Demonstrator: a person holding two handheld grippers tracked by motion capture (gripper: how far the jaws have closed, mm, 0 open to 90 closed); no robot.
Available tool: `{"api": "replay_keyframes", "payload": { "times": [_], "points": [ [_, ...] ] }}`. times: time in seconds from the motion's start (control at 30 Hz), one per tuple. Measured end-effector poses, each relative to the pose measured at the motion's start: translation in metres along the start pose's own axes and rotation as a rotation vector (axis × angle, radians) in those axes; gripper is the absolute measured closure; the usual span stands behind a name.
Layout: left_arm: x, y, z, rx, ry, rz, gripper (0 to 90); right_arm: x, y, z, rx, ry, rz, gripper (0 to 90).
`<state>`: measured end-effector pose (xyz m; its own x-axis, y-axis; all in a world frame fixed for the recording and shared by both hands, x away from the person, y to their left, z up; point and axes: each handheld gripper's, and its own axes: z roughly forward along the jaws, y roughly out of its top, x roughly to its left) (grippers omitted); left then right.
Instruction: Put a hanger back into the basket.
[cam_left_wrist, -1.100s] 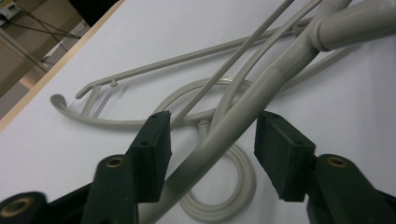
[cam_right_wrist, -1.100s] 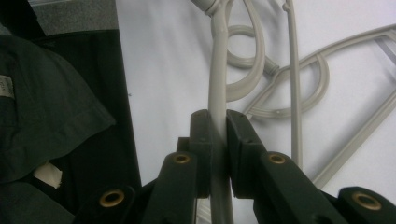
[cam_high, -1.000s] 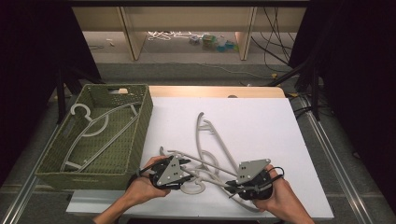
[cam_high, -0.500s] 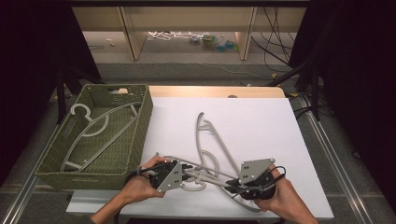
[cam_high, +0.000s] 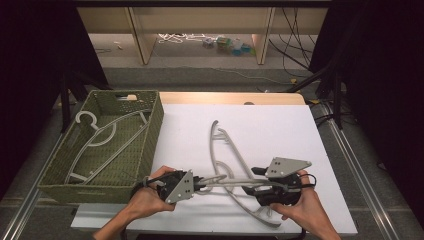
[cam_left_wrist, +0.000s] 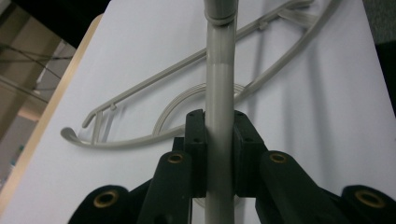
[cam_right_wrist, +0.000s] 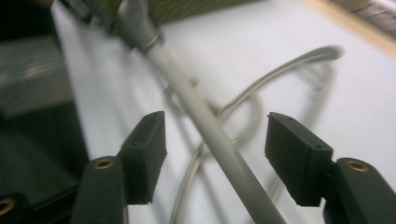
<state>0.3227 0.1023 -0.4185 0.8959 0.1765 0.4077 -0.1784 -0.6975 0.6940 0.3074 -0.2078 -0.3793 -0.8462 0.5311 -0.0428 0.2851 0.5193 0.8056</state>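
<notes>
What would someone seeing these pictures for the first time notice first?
Probably the grey hanger held up between the two hands at the near edge of the white table: the left tool is clamped on its bar, while the right tool has just opened, its pads standing clear of the bar. Next, a second hanger lies flat mid-table, and a green woven basket at the left holds another hanger.

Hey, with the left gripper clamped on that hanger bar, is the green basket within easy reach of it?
Probably yes. The left gripper, shut on the hanger bar, sits right beside the green basket, whose top is open. The right gripper has its jaws open around the bar, so nothing seems to hold it back.
</notes>
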Motion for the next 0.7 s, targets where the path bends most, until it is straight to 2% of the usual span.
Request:
{"api": "replay_keyframes", "payload": {
  "times": [0.07, 0.17, 0.23, 0.3, 0.33, 0.37, 0.5, 0.57, 0.67, 0.7],
  "points": [
    [0.003, -0.001, -0.001, 0.007, -0.012, -0.05, 79.4, -0.002, 0.002, -0.005, -0.045, -0.033, 0.055, 32.6],
    [0.007, -0.001, -0.005, 0.018, -0.016, -0.128, 79.4, -0.002, 0.002, -0.007, -0.075, -0.078, 0.079, 28.7],
    [0.01, 0.0, -0.009, 0.025, 0.016, -0.171, 79.4, -0.002, 0.003, -0.008, -0.098, -0.115, 0.096, 25.0],
    [0.014, 0.0, -0.014, 0.042, 0.031, -0.184, 79.4, -0.002, 0.004, -0.011, -0.118, -0.157, 0.102, 22.5],
    [0.015, -0.001, -0.015, 0.033, 0.027, -0.202, 79.4, -0.002, 0.005, -0.012, -0.135, -0.174, 0.101, 22.7],
    [0.016, -0.002, -0.016, 0.033, 0.022, -0.232, 79.4, -0.001, 0.005, -0.013, -0.144, -0.179, 0.102, 23.0],
    [0.019, -0.004, -0.021, 0.037, 0.023, -0.297, 79.4, 0.001, 0.005, -0.019, -0.168, -0.205, 0.12, 22.6],
    [0.022, -0.007, -0.023, 0.003, 0.026, -0.356, 79.4, 0.001, 0.005, -0.021, -0.179, -0.227, 0.123, 21.4],
    [0.027, -0.009, -0.029, -0.016, 0.03, -0.423, 79.4, 0.003, 0.002, -0.025, -0.205, -0.261, 0.132, 21.3],
    [0.028, -0.01, -0.031, -0.011, 0.03, -0.426, 79.4, 0.006, 0.0, -0.026, -0.2, -0.261, 0.141, 21.3]
  ]
}}
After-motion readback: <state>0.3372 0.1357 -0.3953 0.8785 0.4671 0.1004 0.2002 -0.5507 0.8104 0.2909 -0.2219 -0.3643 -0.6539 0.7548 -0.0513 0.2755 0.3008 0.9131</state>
